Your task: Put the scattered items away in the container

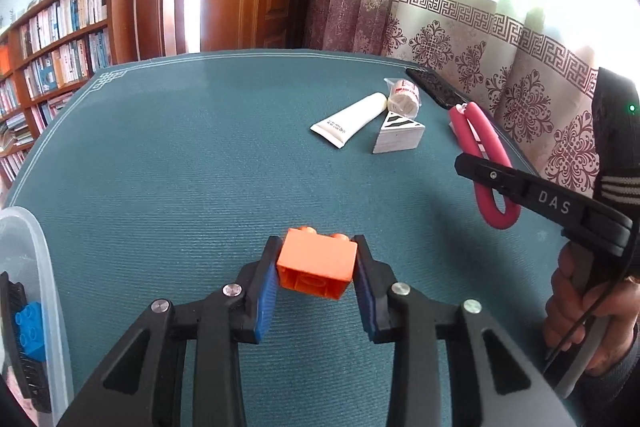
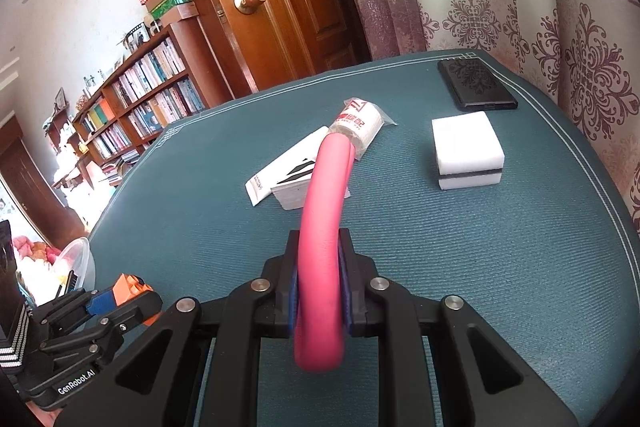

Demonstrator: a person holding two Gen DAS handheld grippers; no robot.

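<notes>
Item, left gripper: we find it closed to a narrow span on an orange toy brick, blue pads flat against the brick's two side faces, studs turned away from us and the hollow underside toward the camera; the brick is off the green table mat. Item, container: a clear plastic tub, low and to the left of this gripper and near it, its rim showing beside the left finger; a blue brick and a dark comb-like piece lie inside. We judge that the coming move turns on this: the tub lies left of the left gripper, well apart from the right one, so the left hand is the nearer to unload. Item, right gripper: closed to a narrow gap on a pink foam loop, held at its bend, the loop's long axis running forward from the fingers. For this hand the tub sits far to the left, beyond the left gripper, so we expect a cross-table carry. Items not yet gathered, ahead of the right gripper: white tube, wrapped roll, striped white wedge, white sponge block ahead and right, black phone furthest off
</notes>
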